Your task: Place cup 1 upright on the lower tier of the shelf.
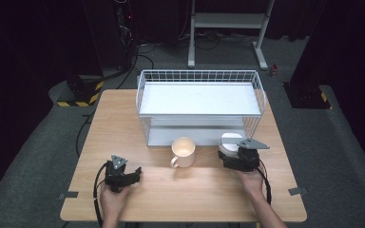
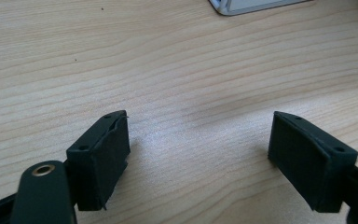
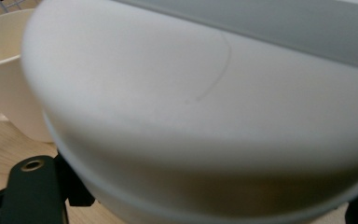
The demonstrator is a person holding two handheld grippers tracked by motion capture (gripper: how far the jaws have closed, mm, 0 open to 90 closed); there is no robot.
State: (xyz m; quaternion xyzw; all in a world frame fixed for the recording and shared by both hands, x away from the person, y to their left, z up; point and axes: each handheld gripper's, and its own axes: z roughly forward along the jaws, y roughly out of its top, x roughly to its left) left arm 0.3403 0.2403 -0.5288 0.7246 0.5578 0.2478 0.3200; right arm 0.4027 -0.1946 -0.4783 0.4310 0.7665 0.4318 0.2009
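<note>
We are grasping the white bowl (image 1: 228, 141) with our right tongs (image 1: 235, 159) just before the wire rack (image 1: 199, 76), beside the empty cup (image 1: 184, 152); our left tongs (image 1: 128, 176) are gaping, released, over bare table (image 1: 123, 118)

This looks like a lab or a recording studio set up for tests, not a home. The small wooden table (image 1: 123, 118) stands alone in the middle of the frame on grey carpet floor (image 1: 38, 156), and black curtains (image 1: 28, 38) close the room at the upper left and upper right. Cables (image 1: 138, 52) run over the floor at the top, going toward equipment in the dark. At the left there is a stand base with yellow-black warning tape (image 1: 78, 97), and another one at the right. A white metal frame (image 1: 228, 28) stands at the top centre. Grey tape marks (image 1: 68, 194) are stuck on the table corners in the lower part.
</note>
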